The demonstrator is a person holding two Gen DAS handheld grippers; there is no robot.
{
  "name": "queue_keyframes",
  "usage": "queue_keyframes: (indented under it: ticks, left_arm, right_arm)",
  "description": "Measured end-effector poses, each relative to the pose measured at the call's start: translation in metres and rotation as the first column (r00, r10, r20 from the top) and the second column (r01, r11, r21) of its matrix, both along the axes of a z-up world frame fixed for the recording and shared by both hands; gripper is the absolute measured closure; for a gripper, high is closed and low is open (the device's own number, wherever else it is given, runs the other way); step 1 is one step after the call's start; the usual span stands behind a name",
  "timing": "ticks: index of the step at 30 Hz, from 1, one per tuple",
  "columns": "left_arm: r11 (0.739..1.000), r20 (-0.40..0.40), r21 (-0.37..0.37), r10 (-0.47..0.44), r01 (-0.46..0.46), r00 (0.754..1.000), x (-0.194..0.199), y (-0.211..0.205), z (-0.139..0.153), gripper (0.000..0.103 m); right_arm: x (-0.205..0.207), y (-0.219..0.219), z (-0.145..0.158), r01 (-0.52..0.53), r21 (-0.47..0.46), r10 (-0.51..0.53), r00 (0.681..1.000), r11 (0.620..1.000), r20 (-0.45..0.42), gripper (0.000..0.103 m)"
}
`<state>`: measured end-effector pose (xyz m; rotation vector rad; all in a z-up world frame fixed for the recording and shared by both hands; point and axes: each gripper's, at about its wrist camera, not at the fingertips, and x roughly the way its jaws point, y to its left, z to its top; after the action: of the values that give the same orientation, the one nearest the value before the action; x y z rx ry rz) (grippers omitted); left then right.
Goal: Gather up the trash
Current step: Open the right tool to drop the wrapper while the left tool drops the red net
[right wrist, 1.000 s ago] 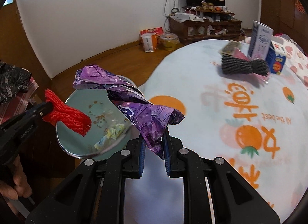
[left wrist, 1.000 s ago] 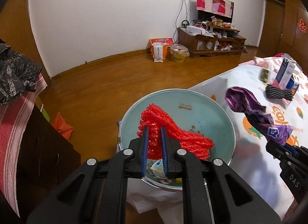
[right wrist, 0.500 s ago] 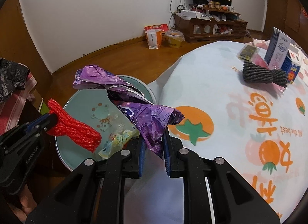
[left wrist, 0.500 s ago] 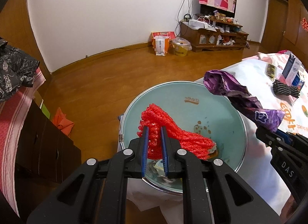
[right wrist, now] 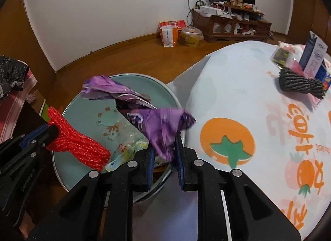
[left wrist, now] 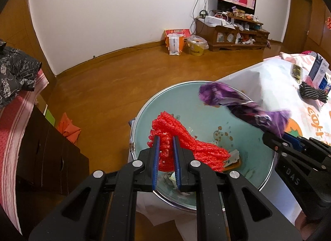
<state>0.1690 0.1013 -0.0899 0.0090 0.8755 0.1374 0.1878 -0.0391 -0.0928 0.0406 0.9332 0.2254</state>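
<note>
The red foam net [left wrist: 187, 137] is being clamped between the blue pads of the left gripper [left wrist: 165, 154], whose jaws are drawn almost together on it, and it is being held over the pale green basin [left wrist: 209, 121], its loose end drooping toward the scraps of wrapper lying at the bottom. The crumpled purple wrapper [right wrist: 157, 125] is being held above the near rim of the same basin by the right gripper [right wrist: 164, 158]; its jaws have just been opening slightly, a gap is showing on the left pad's side, and the wrapper is lying against the right pad, so whether it is still being pinched cannot be told. The basin is being kept just beside the table edge, where a white cloth printed with orange fruit [right wrist: 238, 100] is spread. Farther back on that cloth, a dark foam net [right wrist: 300, 83] and a blue-and-white carton [right wrist: 314, 58] are being left, well apart from both grippers.
</note>
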Motion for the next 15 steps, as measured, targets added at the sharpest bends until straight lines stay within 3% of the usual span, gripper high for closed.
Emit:
queue_keyframes:
  ticks: [5,15]
  left_arm:
    - [1.0,-0.005,0.001,0.003,-0.003,1.0,0.002,0.0,0.0,0.088]
    - [1.0,-0.011,0.016,-0.005,0.005,1.0,0.002,-0.003,-0.002,0.084]
  right_arm:
    - [0.002,-0.003,0.0,-0.024,0.047,0.023,1.0,0.999,0.012,0.068]
    - [-0.008,-0.037,0.018,0.057,0.086,-0.06,0.997,0.995,0.04,0.068]
